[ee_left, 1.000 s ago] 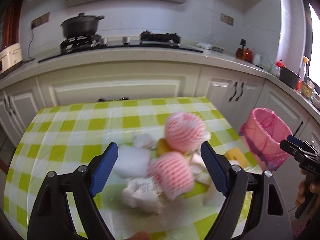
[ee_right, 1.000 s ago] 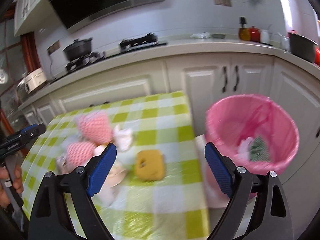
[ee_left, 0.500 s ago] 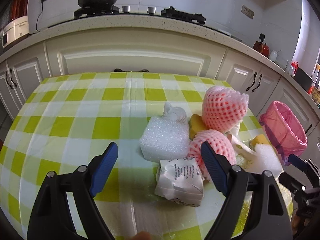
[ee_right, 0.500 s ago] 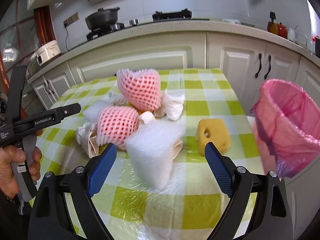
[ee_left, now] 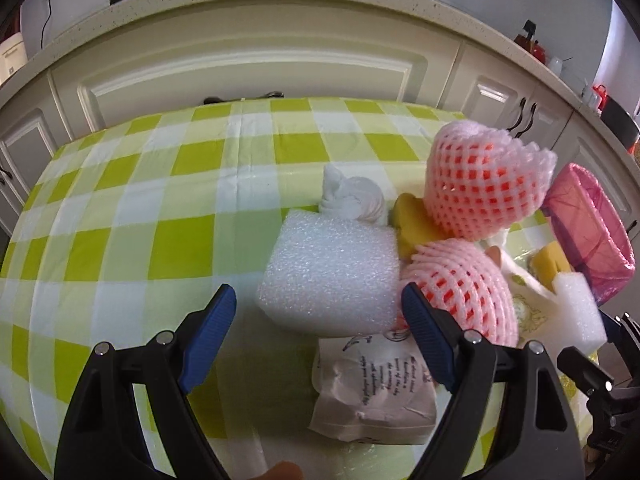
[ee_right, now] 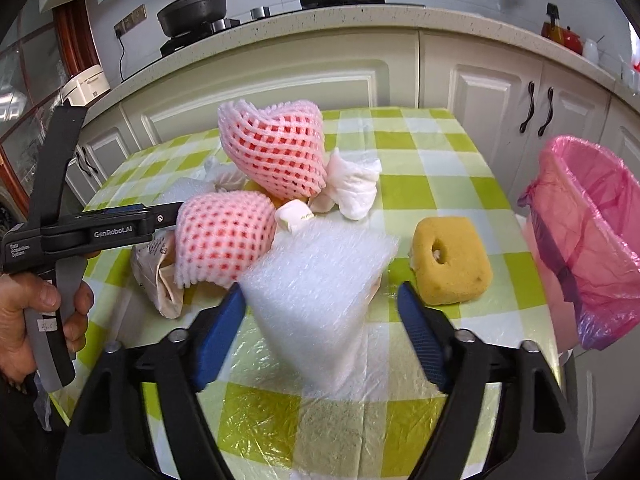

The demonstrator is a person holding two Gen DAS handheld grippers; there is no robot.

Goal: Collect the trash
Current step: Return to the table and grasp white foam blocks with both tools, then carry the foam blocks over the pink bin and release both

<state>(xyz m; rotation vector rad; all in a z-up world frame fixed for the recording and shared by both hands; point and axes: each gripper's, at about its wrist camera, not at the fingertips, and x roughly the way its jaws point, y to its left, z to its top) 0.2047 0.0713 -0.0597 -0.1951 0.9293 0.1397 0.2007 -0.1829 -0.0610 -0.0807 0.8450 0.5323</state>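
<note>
A heap of packing rubbish lies on the worktop (ee_right: pixel 436 184) under its green-and-white checked plastic cloth, and the step in hand looks like the reach for the next piece. The right gripper (ee_right: pixel 320 320) has its blue fingers (ee_right: pixel 220 330) either side of a white bubble-textured foam block (ee_right: pixel 320 284); the jaws have just been closing, with the block between them. The left-hand pad sits at the block's edge, the right-hand one stands clear, so no grip yet. The left gripper (ee_left: pixel 316 332) hangs with its fingers wide over a second white foam block (ee_left: pixel 332 272) and a crumpled printed paper packet (ee_left: pixel 372 392), holding nothing.

Around these lie two pink foam fruit nets (ee_right: pixel 276 152), crumpled white tissue (ee_right: pixel 354 186) and a yellow sponge with a hole (ee_right: pixel 452 266). The pink-lined bin (ee_right: pixel 592 240) stands just beside the worktop's edge, on the right of the right wrist view.

The next move, as I judge it, calls for the right jaws to finish closing on the foam, gently since it will squash and may slip, then a lift and a swing over to the bin
</note>
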